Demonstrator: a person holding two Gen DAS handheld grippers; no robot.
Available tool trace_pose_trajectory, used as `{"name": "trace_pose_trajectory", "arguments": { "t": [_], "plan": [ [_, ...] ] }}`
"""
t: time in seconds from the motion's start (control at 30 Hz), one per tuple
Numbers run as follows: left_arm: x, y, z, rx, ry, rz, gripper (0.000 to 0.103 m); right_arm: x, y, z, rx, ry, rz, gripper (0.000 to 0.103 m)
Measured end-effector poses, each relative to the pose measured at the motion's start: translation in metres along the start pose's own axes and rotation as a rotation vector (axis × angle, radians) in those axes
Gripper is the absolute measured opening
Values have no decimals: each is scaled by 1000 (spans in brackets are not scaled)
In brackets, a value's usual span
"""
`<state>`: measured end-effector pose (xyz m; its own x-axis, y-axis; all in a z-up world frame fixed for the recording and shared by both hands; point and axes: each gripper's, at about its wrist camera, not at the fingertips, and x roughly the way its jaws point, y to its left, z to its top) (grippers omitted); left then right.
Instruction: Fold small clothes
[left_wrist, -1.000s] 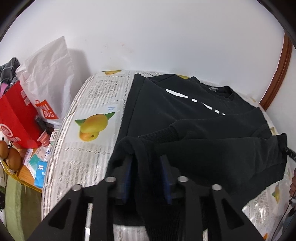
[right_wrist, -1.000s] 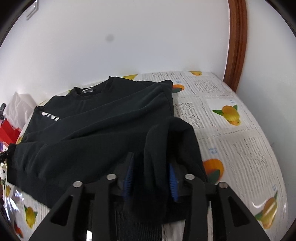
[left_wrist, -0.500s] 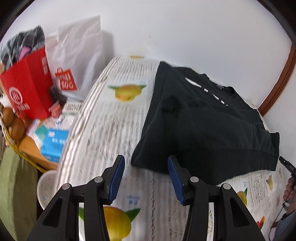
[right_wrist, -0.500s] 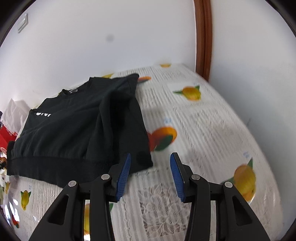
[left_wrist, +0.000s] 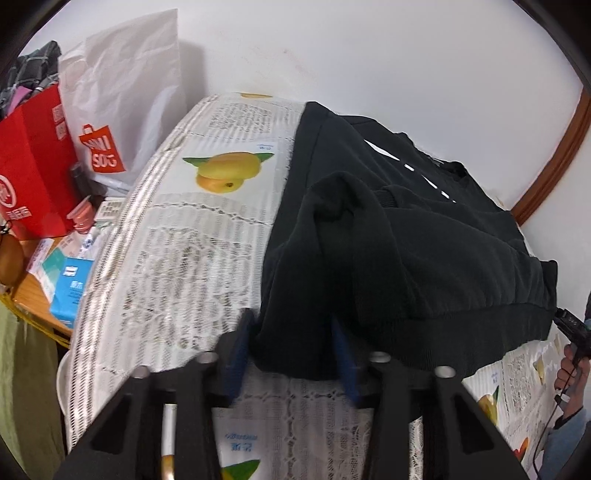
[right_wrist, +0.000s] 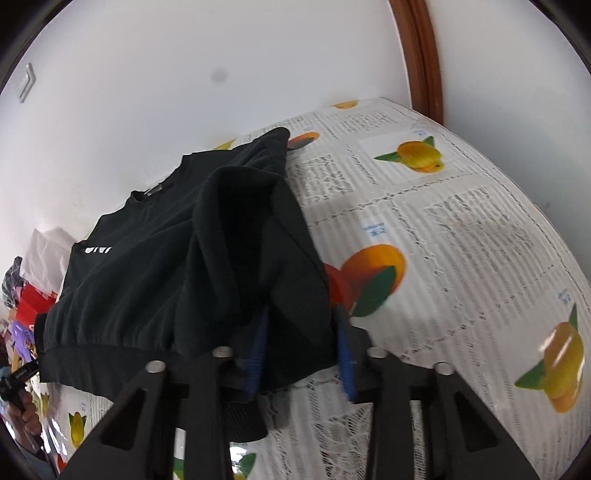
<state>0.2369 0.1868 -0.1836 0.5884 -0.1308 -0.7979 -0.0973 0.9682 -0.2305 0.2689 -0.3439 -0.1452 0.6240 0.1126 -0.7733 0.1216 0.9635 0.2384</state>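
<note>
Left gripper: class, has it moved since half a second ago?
Yes. The left gripper has gone forward over the tablecloth to the sweatshirt; its hem corner now sits between the open fingers.

Black sweatshirt (left_wrist: 424, 236) lies flat, sleeves apparently folded in.

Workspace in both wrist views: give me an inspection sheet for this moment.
Surface: table under a fruit-print cloth.
Job's things: black sweatshirt lying flat, sleeves folded in, bottom hem nearest the cameras.
Clutter: red bag, white Miniso bag and small boxes off the table's left edge.
Grippers: left gripper and right gripper each have a bottom corner of the sweatshirt between blue pads; whether clamped cannot be told.
Cables: thin black cable by the person's hand.
Surroundings: white wall, brown wooden trim.
</note>
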Motion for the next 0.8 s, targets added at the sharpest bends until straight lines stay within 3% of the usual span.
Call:
{"name": "trace_pose_trajectory", "arguments": {
  "t": [0.03,0.13,0.4,0.8],
  "plan": [
    [-1,-1,-1,6,-8,-2,23,-1,3,0,-20,-2,-12,19],
    [-7,-8,-4,38,-29,17,17,-8,10,-1,-63,-7,-39,11],
    [-34,-13,-30,60,-14,31,16,-33,10,-20,-65,2,-55,10],
    [-80,-23,-100,87,11,27,17,-95,-8,-84,-85,10,-119,13]
  ]
}}
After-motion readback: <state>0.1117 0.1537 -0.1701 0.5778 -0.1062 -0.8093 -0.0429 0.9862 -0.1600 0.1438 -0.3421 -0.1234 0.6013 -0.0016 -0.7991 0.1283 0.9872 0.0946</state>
